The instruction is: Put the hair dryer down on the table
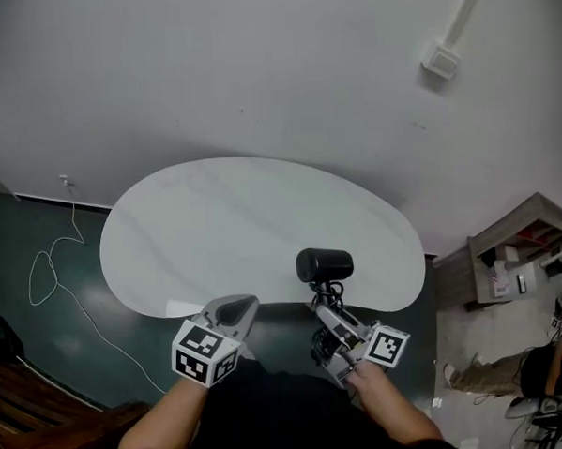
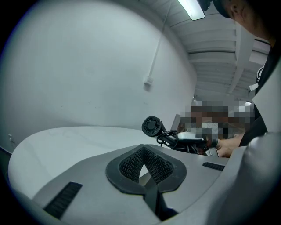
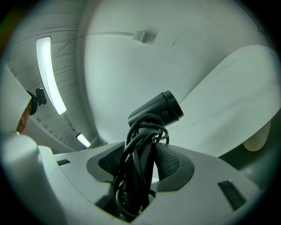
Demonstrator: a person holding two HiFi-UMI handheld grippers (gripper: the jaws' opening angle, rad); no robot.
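Two grippers sit at the near edge of the white oval table [image 1: 216, 232] in the head view. The right gripper [image 1: 331, 319] holds the black hair dryer [image 1: 323, 264] upright by its handle, and the dryer's barrel shows just over the table's near rim. The left gripper [image 1: 231, 312] is beside it at the same edge and carries nothing. A white cable [image 1: 53, 268] lies on the dark floor to the left of the table.

From the left gripper view, the left gripper [image 2: 142, 151] has its ribbed pads drawn together, tips touching, with nothing between them. The bare table [image 2: 66, 145] spreads out beyond them, and the hair dryer [image 2: 153, 126] is held up above its right side.

From the right gripper view, the right gripper [image 3: 142, 158] is clamped on the hair dryer [image 3: 160, 110], pressing the handle and the cord wound round it. The barrel sticks out past the pads, and the table [image 3: 237, 96] lies beyond and lower.

The dryer seems to be at the carrying step, not yet set down. The next move probably calls for bringing it well over the table, lowering it until the body rests there, and then parting the right jaws.
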